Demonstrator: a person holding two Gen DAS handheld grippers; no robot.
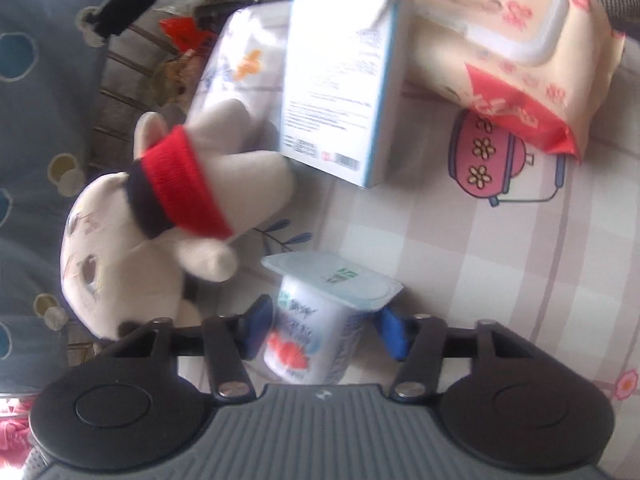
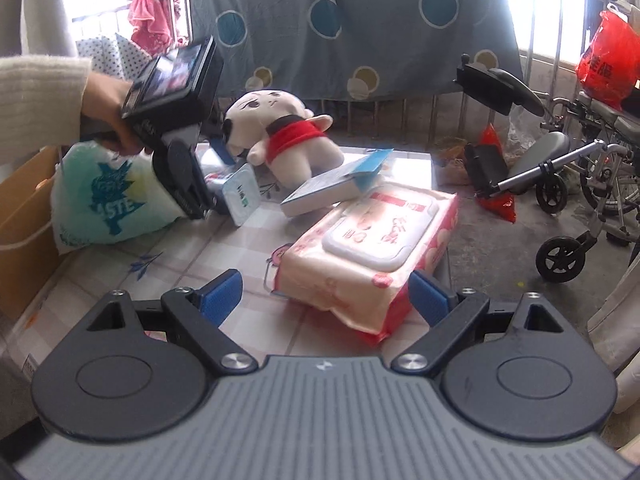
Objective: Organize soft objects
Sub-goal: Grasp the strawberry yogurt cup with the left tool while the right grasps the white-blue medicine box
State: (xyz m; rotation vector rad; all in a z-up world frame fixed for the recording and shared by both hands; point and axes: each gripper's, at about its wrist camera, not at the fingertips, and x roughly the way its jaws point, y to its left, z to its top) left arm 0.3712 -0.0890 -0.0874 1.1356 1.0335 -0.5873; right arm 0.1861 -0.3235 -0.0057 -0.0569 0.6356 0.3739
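My left gripper (image 1: 325, 334) has its blue pads against both sides of a small yogurt cup (image 1: 316, 332) lying tilted on the checked tablecloth (image 1: 500, 280). From the right wrist view the same left gripper (image 2: 224, 184) is held by a hand in a cream sleeve, and the cup's lid (image 2: 240, 196) faces the camera. A white plush doll (image 1: 160, 216) (image 2: 280, 136) with a red band lies just beyond. My right gripper (image 2: 326, 298) is open wide, its pads either side of the near corner of a pink wet-wipes pack (image 2: 368, 248) (image 1: 512, 48), not touching it.
A blue-and-white carton (image 2: 332, 184) (image 1: 340, 80) leans between doll and wipes. A white-green plastic bag (image 2: 104, 200) and a cardboard box (image 2: 24, 208) stand at the left. A wheelchair (image 2: 580, 168) and red bag (image 2: 608, 60) are at the right, beyond the table's edge.
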